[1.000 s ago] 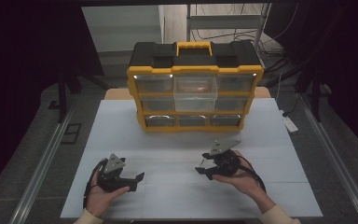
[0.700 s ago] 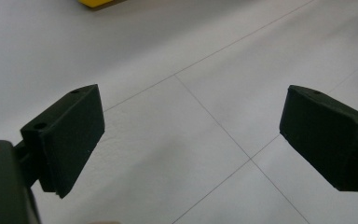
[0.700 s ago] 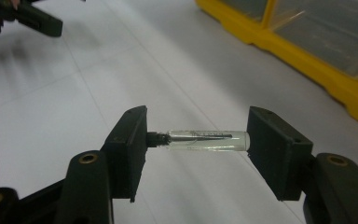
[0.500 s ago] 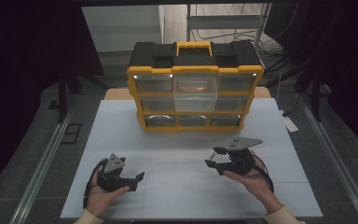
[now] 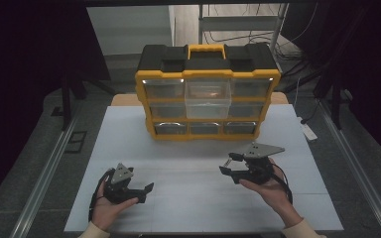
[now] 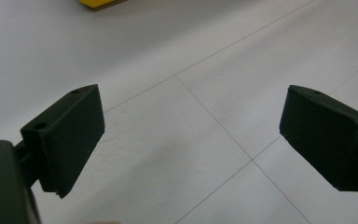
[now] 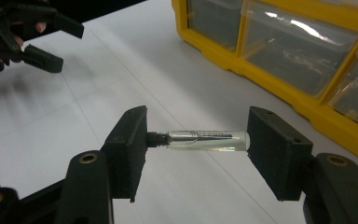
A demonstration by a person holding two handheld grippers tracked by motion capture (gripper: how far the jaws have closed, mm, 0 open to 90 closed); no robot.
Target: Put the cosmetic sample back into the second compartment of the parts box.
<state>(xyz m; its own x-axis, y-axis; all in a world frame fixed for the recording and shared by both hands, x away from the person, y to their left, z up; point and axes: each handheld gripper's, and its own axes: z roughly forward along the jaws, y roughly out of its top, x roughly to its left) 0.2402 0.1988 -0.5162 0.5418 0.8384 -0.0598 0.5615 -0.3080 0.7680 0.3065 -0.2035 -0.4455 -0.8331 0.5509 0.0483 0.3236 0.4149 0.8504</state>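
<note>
Spanning the gap between the pads end to end, a small clear tube [image 7: 208, 140] (something dark and slender shows inside) is clamped lengthwise by the right gripper [image 5: 235, 167] above the white table [image 5: 178, 158]. The yellow drawer organizer [image 5: 207, 94] lies ahead of it, nearer this hand. The left gripper [image 5: 141, 193] is held wide open, empty.

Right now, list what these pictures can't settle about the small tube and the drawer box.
- Tube in the right gripper: contents unclear in the right gripper view; a speck in the high view.
- Drawer box: contents blurred behind cloudy fronts in the high view; cut off by the frame edge in the right gripper view.
- Left gripper: open, nothing between.
</note>
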